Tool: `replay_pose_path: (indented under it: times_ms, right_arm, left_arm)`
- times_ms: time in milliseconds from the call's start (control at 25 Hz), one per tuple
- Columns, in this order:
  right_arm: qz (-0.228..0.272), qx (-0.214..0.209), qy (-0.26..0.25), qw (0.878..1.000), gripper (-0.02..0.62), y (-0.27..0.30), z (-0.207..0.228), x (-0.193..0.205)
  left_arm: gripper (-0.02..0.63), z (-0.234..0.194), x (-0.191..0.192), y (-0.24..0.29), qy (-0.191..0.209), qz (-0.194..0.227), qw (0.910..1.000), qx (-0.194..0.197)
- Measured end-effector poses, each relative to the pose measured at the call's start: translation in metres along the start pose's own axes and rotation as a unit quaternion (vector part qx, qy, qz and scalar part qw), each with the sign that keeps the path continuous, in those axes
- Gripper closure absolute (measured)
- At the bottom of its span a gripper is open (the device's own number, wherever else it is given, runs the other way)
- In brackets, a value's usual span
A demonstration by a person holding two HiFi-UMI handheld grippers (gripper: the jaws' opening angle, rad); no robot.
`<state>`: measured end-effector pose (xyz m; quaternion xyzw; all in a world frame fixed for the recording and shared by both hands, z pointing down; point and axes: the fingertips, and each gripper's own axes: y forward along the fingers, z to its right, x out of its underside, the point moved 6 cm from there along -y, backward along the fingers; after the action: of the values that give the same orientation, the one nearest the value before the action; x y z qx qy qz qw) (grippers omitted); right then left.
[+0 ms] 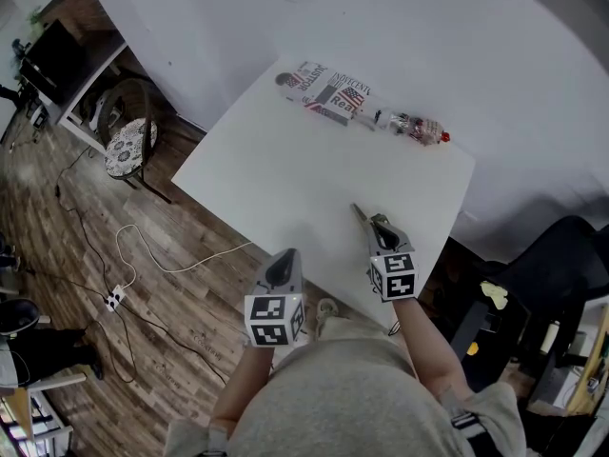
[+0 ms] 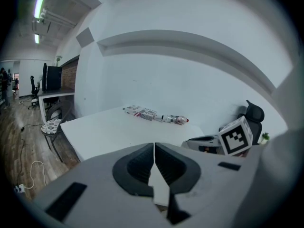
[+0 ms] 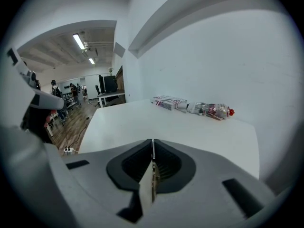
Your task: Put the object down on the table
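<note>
Head view shows a white bench [image 1: 285, 174] with two things lying end to end along its far edge: a printed box [image 1: 324, 89] and, just beside it, a clear plastic bottle [image 1: 411, 125] with a red cap, both on their sides on the bench top. Whether box and bottle touch cannot be told. The box's print is too small to read, and what is inside the bottle is hard to make out. Both tools are well apart from the pair, at the near side. The left hand-held gripper [image 1: 284, 265] sits at the bench's near edge, and the right hand-held gripper [image 1: 362, 215] reaches a little over the top. In the left gripper view the jaws are pressed together with nothing between them, and the gripper's grey body covers the near part of the bench. The right gripper view shows the same: jaws closed on nothing, with box [image 3: 168, 102] and bottle [image 3: 213, 110] far ahead near the wall. The person's forearms are cut off at the lower edge of the head view. A chair with a patterned cushion [image 1: 128, 146] stands on the wooden floor [image 1: 143, 293] left of the bench.
</note>
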<state>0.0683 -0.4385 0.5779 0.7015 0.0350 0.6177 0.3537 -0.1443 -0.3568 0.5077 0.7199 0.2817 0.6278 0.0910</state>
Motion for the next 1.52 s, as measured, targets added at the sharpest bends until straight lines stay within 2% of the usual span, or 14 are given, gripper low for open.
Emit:
replay_pose_path:
  times_ms: [520,960,1360,1520]
  right_arm:
    - [-0.013,0.030,-0.014,0.999,0.548,0.006,0.025,0.007]
    - [-0.031,0.043,0.000,0.999,0.528,0.014,0.044,0.021]
    - [-0.031,0.045,-0.002,0.999,0.526,0.015,0.045,0.022]
    - [-0.025,0.060,-0.004,0.998,0.525,0.011,0.045,0.017]
  left_arm:
    - [0.597,0.002,0.006,-0.008,-0.001,-0.002,1.0000,-0.001]
    - [0.595,0.009,0.007,-0.008,0.004,-0.002,1.0000,0.003]
    - [0.596,0.013,0.010,-0.013,0.004,-0.001,1.0000,0.003]
    - [0.595,0.014,0.010,-0.017,0.005,0.001,1.0000,0.003]
